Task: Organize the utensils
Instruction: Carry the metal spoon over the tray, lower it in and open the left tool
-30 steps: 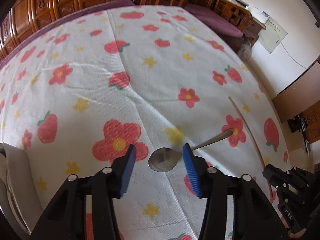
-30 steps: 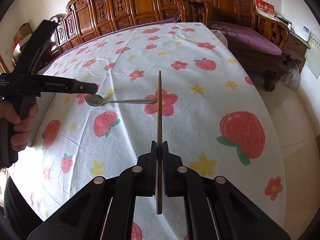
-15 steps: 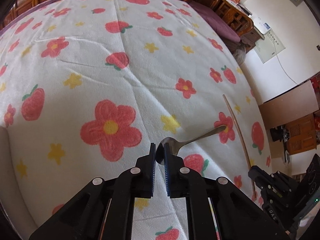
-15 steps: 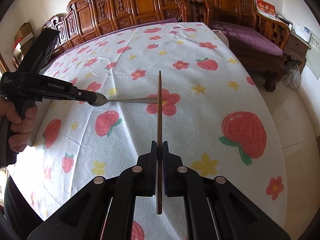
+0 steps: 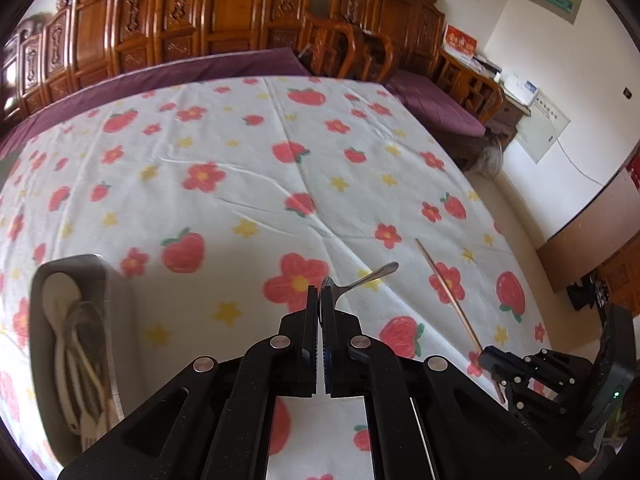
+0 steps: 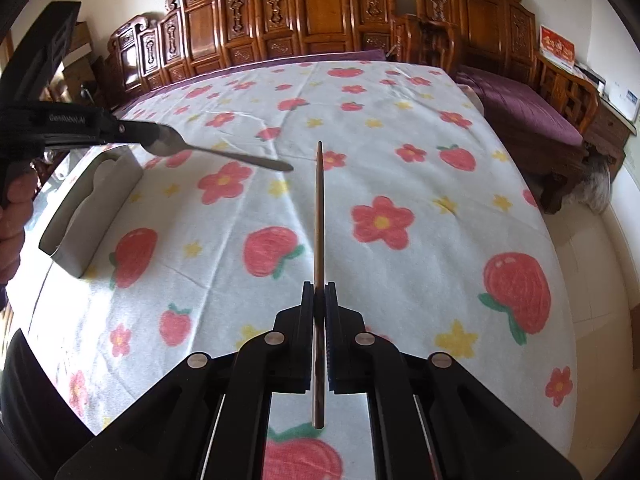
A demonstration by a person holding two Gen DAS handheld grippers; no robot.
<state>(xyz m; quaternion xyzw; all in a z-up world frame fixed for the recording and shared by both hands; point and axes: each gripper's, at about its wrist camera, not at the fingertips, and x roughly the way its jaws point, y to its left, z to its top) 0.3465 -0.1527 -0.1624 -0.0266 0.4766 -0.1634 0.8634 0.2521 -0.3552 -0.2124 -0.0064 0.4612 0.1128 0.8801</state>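
My left gripper (image 5: 319, 294) is shut on the bowl of a metal spoon (image 5: 370, 277) and holds it above the tablecloth, handle pointing forward right. It also shows in the right wrist view (image 6: 224, 153), held by the left gripper (image 6: 156, 135). My right gripper (image 6: 319, 298) is shut on a wooden chopstick (image 6: 319, 216) that points straight ahead above the cloth. The chopstick also shows in the left wrist view (image 5: 448, 296), with the right gripper (image 5: 494, 362) at its lower end. A grey utensil tray (image 5: 120, 320) at the left holds white utensils (image 5: 76, 344).
The table carries a white cloth with strawberries and flowers (image 6: 380, 220). The tray also shows in the right wrist view (image 6: 96, 204) at the table's left edge. Carved wooden chairs (image 6: 320, 20) line the far side. The table's right edge drops to the floor.
My left gripper closed on the spoon's bowl and lifted it off the cloth, swinging left so that the tray came into view. My right gripper rose a little with the chopstick.
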